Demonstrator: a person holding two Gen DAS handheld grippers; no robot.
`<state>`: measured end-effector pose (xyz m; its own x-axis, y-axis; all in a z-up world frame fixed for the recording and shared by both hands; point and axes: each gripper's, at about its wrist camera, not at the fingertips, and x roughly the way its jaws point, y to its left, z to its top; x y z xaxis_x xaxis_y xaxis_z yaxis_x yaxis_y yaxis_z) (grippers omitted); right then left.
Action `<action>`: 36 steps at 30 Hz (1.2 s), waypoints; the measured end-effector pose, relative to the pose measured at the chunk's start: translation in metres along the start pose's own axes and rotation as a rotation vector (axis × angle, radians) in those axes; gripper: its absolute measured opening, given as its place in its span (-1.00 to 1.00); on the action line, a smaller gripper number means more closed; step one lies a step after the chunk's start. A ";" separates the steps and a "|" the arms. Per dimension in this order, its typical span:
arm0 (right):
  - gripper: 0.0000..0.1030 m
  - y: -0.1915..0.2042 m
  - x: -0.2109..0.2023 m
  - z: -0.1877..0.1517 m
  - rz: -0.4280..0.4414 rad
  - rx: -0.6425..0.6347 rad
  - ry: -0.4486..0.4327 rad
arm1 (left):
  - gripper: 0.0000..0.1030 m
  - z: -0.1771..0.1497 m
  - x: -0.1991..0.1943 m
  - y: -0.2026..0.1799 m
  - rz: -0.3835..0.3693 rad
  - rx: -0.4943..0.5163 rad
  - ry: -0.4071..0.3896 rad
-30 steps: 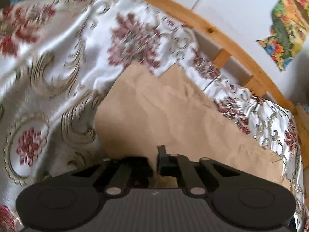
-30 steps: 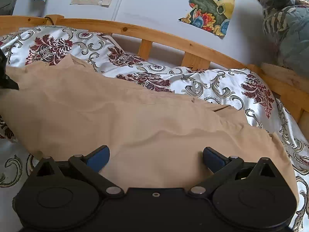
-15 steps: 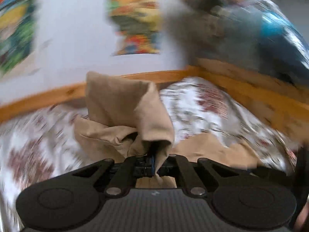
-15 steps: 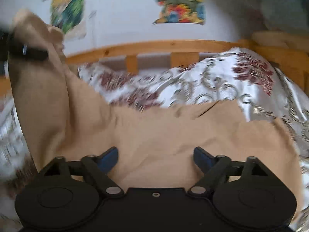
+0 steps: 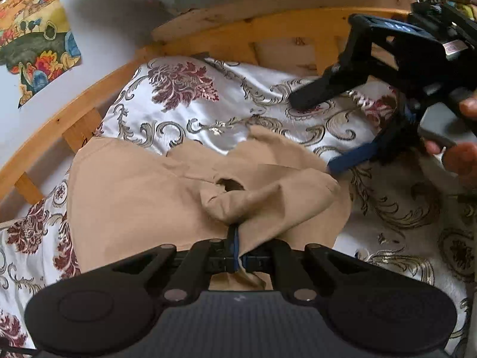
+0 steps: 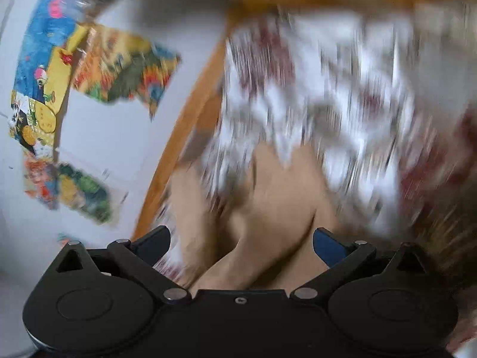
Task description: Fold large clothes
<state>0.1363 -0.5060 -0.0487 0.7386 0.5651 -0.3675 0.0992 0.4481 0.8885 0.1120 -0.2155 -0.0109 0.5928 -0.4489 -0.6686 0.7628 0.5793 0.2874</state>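
The left wrist camera is sitting just behind the left tool [image 5: 235,238], looking steeply down over the tan garment [image 5: 134,197] on the bed [image 5: 208,113], toward the wooden rail [image 5: 268,24]. The right wrist camera is riding behind the right tool [image 6: 241,241], angled less steeply, badly blurred, facing the wall posters [image 6: 119,68]. Both are sharing the garment, bedspread and rail.
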 end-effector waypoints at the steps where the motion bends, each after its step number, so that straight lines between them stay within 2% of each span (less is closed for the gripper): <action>1: 0.95 0.000 0.007 -0.002 0.012 -0.011 0.039 | -0.98 0.000 0.001 0.002 0.005 -0.015 0.004; 4: 0.87 0.000 0.023 -0.008 0.004 -0.016 0.123 | -0.98 0.000 -0.004 0.010 -0.002 -0.053 0.005; 6: 0.79 -0.005 0.029 -0.013 0.029 0.018 0.096 | -0.98 -0.001 -0.010 0.011 -0.041 -0.018 -0.027; 7: 0.65 -0.007 0.028 -0.015 0.046 0.026 0.043 | -0.98 -0.002 -0.012 0.009 -0.072 0.008 -0.044; 8: 0.41 -0.007 0.026 -0.018 0.049 0.018 -0.022 | -0.97 -0.003 -0.014 0.004 -0.114 0.046 -0.053; 9: 0.30 -0.005 0.024 -0.018 0.022 -0.005 -0.071 | -0.97 -0.005 -0.015 -0.001 -0.138 0.082 -0.052; 10: 0.00 -0.002 0.022 -0.017 -0.020 -0.052 -0.113 | -0.97 -0.007 -0.015 -0.009 -0.154 0.119 -0.048; 11: -0.39 0.001 0.021 -0.015 -0.054 -0.112 -0.150 | -0.97 -0.010 -0.012 -0.018 -0.162 0.157 -0.044; 14: -0.76 0.009 0.023 -0.013 -0.166 -0.300 -0.195 | -0.94 -0.021 0.001 -0.038 -0.162 0.213 -0.022; 16: -0.82 0.010 0.028 -0.015 -0.237 -0.394 -0.195 | -0.90 -0.031 0.015 -0.041 -0.181 0.191 0.007; 18: -0.82 0.003 0.033 -0.017 -0.258 -0.410 -0.176 | -0.86 -0.039 0.023 -0.041 -0.197 0.146 0.017; 22: -0.44 0.001 0.037 -0.018 -0.213 -0.407 -0.138 | -0.70 -0.038 0.022 -0.038 -0.209 0.088 0.019; 24: -0.58 0.013 0.036 -0.024 -0.255 -0.487 -0.158 | -0.67 -0.036 0.020 -0.038 -0.190 0.082 0.015; 25: -0.93 0.020 0.036 -0.027 -0.300 -0.560 -0.180 | -0.67 -0.034 0.018 -0.038 -0.177 0.081 0.007; 27: -0.96 0.035 0.037 -0.030 -0.357 -0.698 -0.223 | -0.67 -0.031 0.011 -0.040 -0.151 0.079 -0.031; 31: -0.98 0.052 0.040 -0.023 -0.403 -0.827 -0.281 | -0.60 -0.014 0.009 -0.046 -0.140 0.080 -0.059; 36: -0.98 0.019 0.059 -0.007 -0.487 -0.857 -0.221 | -0.31 -0.022 0.008 -0.051 -0.207 -0.004 -0.016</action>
<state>0.1766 -0.4589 -0.0550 0.8613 0.0861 -0.5008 -0.0255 0.9916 0.1266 0.0723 -0.2336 -0.0454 0.4276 -0.5694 -0.7021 0.8678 0.4762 0.1423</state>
